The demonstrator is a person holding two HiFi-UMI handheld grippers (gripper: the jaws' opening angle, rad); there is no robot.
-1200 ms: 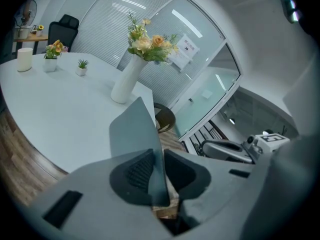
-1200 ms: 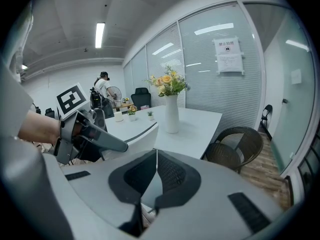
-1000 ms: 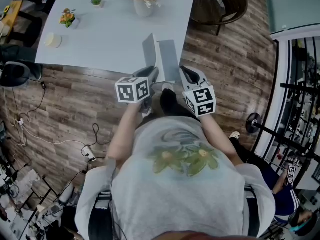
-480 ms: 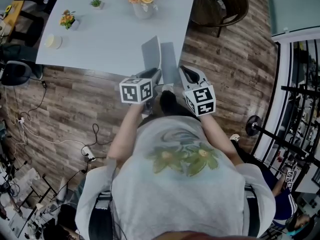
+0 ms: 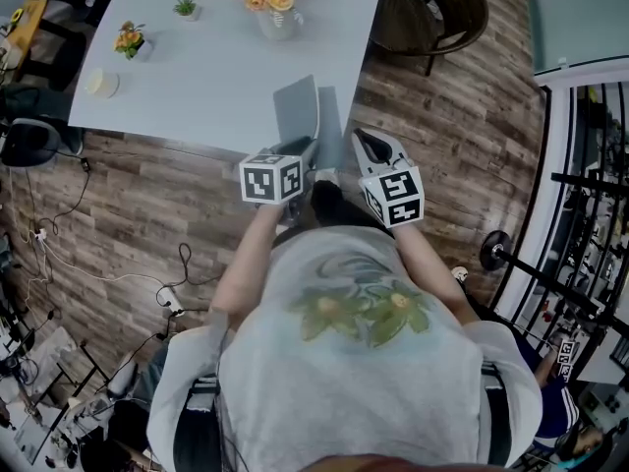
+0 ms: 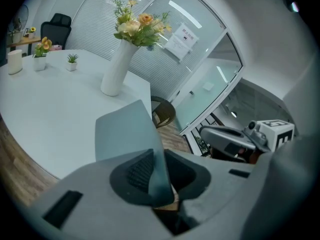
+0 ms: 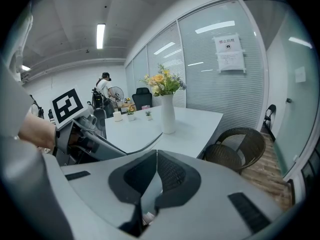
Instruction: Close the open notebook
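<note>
A thin grey notebook (image 5: 332, 126) lies open at the near edge of the pale table (image 5: 197, 77). Its left cover (image 5: 297, 109) stands lifted off the table and leans toward the right half. My left gripper (image 5: 298, 151) is shut on that cover, which shows as a grey sheet (image 6: 125, 129) running up between the jaws of the left gripper (image 6: 159, 156). My right gripper (image 5: 366, 146) sits at the right half's near edge. In the right gripper view the right gripper (image 7: 156, 156) has its jaws nearly together with a thin pale strip of the notebook (image 7: 149, 189) between them.
A white vase of flowers (image 5: 278, 18) stands at the table's far side, with two small potted plants (image 5: 133, 39) and a white cup (image 5: 101, 82) to the left. A wicker chair (image 5: 432, 8) is beyond the table's right corner. Cables (image 5: 177, 293) lie on the wooden floor.
The left gripper has shifted a little to the right with the cover, which now stands higher and nearer the notebook's right half. The right gripper has stayed put.
</note>
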